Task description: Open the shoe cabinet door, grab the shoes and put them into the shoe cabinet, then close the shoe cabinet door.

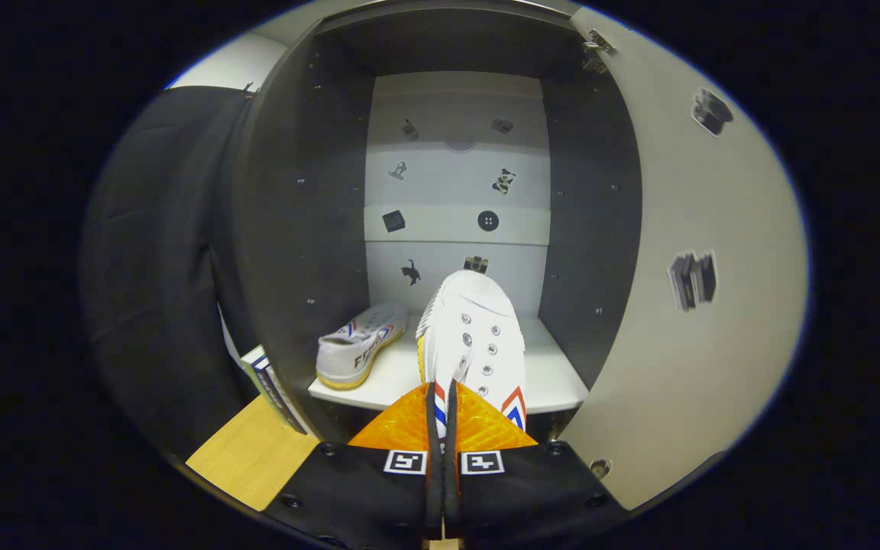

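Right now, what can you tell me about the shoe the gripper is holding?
The held shoe is a white canvas-looking sneaker with metal eyelets, no laces showing, a yellowish sole edge and red-and-blue chevron stripes near the heel. The hand-held gripper is shut on its heel rim, both fingers pressing a thin strip. Its toe points toward the cabinet's back wall, over the white shelf, right of the other shoe. I cannot tell whether its sole touches the shelf.

Fisheye on hand-held gripper [442, 416], close, facing straight into open shoe cabinet [455, 191].
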{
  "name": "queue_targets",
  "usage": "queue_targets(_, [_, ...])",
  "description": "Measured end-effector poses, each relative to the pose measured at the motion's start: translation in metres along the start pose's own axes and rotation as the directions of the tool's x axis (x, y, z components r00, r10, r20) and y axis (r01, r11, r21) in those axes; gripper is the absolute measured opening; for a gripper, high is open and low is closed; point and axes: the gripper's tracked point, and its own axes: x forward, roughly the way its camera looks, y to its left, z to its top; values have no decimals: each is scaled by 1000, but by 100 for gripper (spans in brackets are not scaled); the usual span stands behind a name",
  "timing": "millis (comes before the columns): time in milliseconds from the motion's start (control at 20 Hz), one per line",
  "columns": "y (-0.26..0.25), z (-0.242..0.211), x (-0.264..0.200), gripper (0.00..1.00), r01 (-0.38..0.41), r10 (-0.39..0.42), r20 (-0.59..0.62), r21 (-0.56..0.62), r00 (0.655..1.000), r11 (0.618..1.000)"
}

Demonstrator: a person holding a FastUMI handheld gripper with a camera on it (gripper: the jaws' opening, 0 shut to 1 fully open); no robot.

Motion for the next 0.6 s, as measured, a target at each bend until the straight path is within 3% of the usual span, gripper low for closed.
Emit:
queue_targets(400, [0, 1, 1, 2, 65, -62, -59, 47, 996, 997])
queue_targets(600, [5, -2, -2, 2, 48, -32, -112, 139, 993, 989])
